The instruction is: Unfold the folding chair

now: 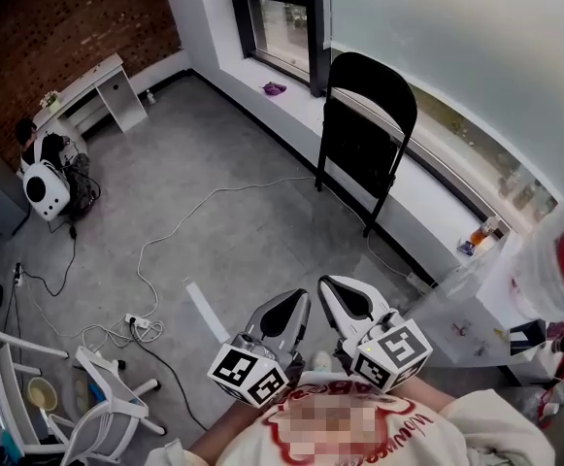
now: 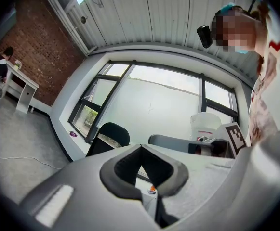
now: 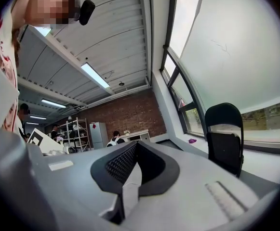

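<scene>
At the far left a white desk (image 1: 97,85) stands against the brick wall. Nearer, a white cable (image 1: 165,236) trails across the grey floor to a power strip (image 1: 138,321), which looks like something to step around on the way to the window. The left hand-held gripper (image 1: 296,304) is held low and close to the person's body with its jaws pressed together at the tips. They hold nothing and touch nothing, and its own view shows only the hollow between the pads (image 2: 123,165) with the room beyond. Just beside it, the right hand-held gripper (image 1: 335,294) is carried the same way, its jaws closed tip to tip and empty. Both point roughly toward the window, which reads as a resting carry while the person faces the job, not a reach. The folding chair (image 1: 364,144) is well apart from both. It stands upright on the floor, folded flat, with its black back leaning against the low window ledge (image 1: 427,197) so that it stays up without its seat down. It shows in the left gripper view (image 2: 108,136) and the right gripper view (image 3: 225,138), in each case far beyond the jaws. At the far right, past the chair, a white counter (image 1: 476,323) carries a large clear bottle (image 1: 563,260) near its front edge, clear of the path. The unfolding seems not to have begun. The next move likely means closing the gap and opening at least one pair of jaws to take the back or the seat.
</scene>
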Demonstrator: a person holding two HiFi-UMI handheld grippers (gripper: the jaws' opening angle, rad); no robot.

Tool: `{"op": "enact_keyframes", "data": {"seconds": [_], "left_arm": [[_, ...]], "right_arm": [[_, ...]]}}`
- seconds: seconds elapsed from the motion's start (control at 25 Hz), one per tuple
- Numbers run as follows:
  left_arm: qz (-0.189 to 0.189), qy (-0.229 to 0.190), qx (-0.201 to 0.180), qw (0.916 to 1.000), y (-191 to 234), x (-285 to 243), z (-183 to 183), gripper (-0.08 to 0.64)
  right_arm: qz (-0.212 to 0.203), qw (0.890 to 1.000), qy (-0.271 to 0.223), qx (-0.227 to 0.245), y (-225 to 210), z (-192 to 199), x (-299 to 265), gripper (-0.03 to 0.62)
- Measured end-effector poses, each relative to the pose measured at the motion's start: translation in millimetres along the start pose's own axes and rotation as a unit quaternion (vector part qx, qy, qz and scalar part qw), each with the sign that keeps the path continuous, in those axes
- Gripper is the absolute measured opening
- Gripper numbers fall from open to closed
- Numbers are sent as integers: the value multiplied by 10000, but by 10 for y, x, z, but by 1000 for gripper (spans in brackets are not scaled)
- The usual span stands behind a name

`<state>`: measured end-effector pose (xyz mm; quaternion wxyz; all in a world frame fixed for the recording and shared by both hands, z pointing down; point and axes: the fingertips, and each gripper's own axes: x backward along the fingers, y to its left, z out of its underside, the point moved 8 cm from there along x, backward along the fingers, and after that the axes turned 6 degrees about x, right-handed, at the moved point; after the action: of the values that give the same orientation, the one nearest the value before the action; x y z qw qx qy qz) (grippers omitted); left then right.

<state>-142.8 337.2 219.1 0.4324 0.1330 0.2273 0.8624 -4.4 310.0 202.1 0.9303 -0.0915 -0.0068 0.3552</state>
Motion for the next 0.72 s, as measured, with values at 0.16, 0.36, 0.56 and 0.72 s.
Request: {"op": "enact_keyframes", "data": {"seconds": [0.16,0.36,0.56,0.72], "left_arm": [[-38,9,4,10000,82,-269,16,0],[-97,176,-38,9998,123,-500,-6,0],[-163,296,-127,9993,158,-607,-95,0],[-94,350,-160,9992,247,-717,-115,0]], "right_arm": [[-9,10000,21,-50,-279,-10,-91,23],[-15,9997,65,-243,-524,22,-200,23],[-31,9993,20,-367,-608,18,-271,23],[39,9993,-3,-372,-704,-3,-338,23]]}}
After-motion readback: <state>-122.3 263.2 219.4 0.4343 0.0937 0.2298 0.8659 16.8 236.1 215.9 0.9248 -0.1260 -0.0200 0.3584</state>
